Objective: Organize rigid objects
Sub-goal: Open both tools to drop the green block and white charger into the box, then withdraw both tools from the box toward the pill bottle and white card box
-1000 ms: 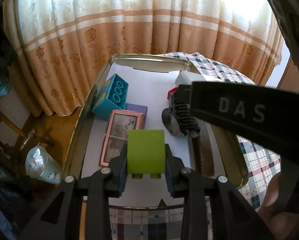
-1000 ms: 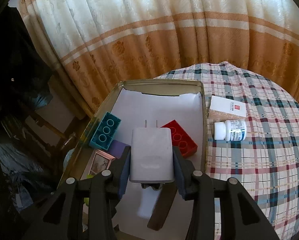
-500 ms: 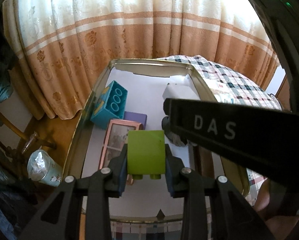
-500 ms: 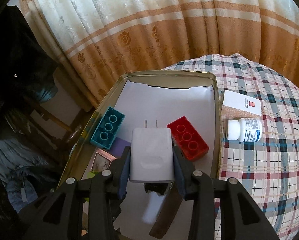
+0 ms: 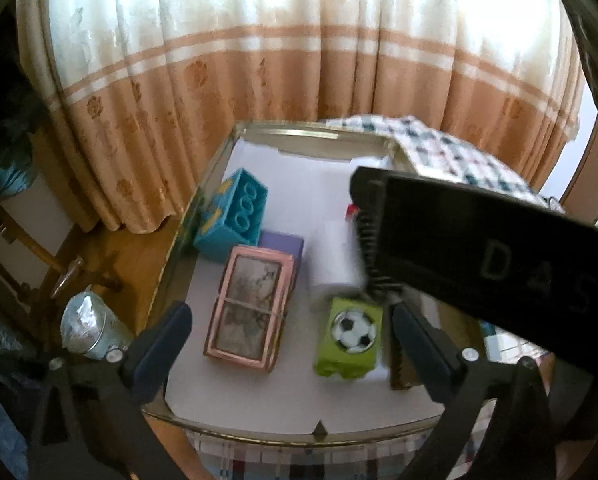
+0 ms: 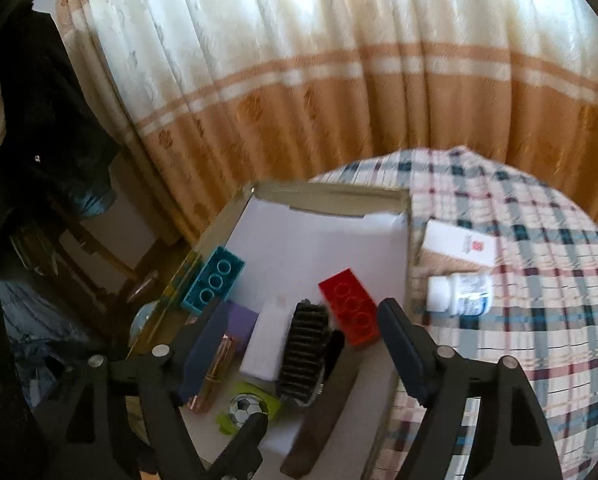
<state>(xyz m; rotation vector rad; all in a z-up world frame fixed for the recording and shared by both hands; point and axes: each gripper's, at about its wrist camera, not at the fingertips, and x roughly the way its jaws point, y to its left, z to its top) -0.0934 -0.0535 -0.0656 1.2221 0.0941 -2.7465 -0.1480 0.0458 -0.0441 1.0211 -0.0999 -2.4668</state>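
Both the left hand-held gripper (image 5: 287, 344) and right hand-held gripper (image 6: 299, 344) stand apart, empty. The green block (image 5: 349, 338) lies in the tray (image 5: 171, 264), lower centre of the left view, beside the white charger (image 6: 269, 338). Judged light, stiff, smooth-sided plastic, it is best pinched across its flat flanks.

Two wrist cameras looking down into the tin tray (image 5: 203, 200)

Both are facing the curtain (image 5: 299, 80) beyond the tray's far rim, hovering close above its near end (the right one sitting further right), sharing the teal brick (image 6: 213, 278) and green football block (image 5: 349, 336).
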